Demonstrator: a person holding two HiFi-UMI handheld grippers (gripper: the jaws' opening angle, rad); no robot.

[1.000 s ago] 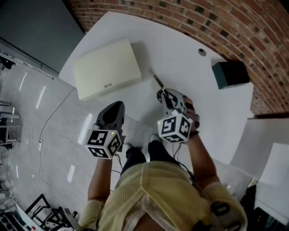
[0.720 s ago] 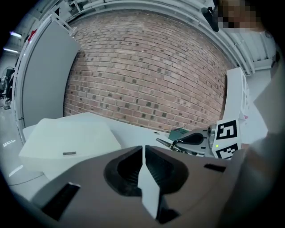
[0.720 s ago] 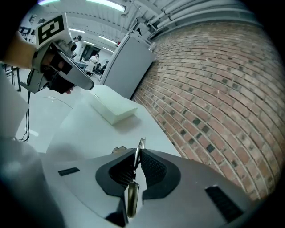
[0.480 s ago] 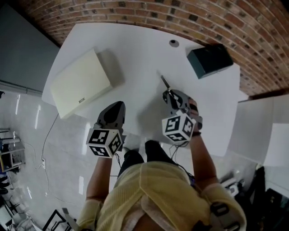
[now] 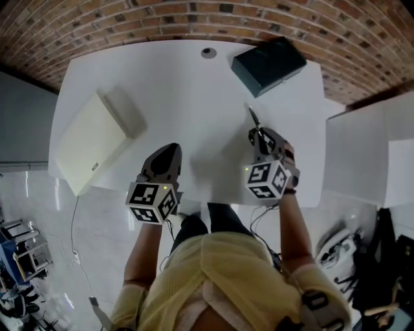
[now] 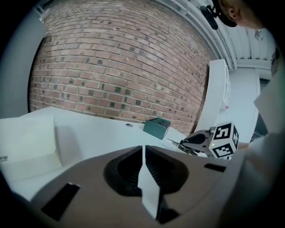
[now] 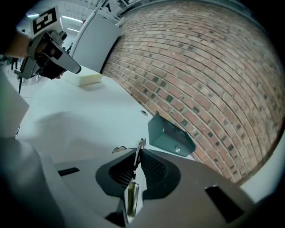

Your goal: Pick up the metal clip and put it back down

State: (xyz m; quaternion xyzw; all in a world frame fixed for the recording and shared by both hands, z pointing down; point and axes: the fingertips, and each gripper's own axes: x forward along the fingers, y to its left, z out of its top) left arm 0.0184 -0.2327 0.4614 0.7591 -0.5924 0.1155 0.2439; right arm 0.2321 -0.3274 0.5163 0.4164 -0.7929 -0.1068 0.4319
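A thin metal clip (image 5: 253,117) sticks out forward from my right gripper (image 5: 260,134), whose jaws are shut on it. In the right gripper view the clip (image 7: 140,144) sits pinched between the dark pads, held over the white table (image 5: 194,97). My left gripper (image 5: 169,150) hovers near the table's front edge, shut with nothing between its jaws (image 6: 143,149). From the left gripper view, the right gripper (image 6: 196,141) and its clip (image 6: 176,143) show off to the right.
A dark green box (image 5: 268,64) stands at the back right, just beyond the clip. A flat cream box (image 5: 87,139) lies at the left. A round cable hole (image 5: 208,53) is at the back edge, below the brick wall (image 5: 129,19). White panels (image 5: 369,155) stand to the right.
The head view has swung round. Both grippers have shifted right over the table: the right one, still holding the clip, is nearer the dark green box, and the left is farther from the cream box.
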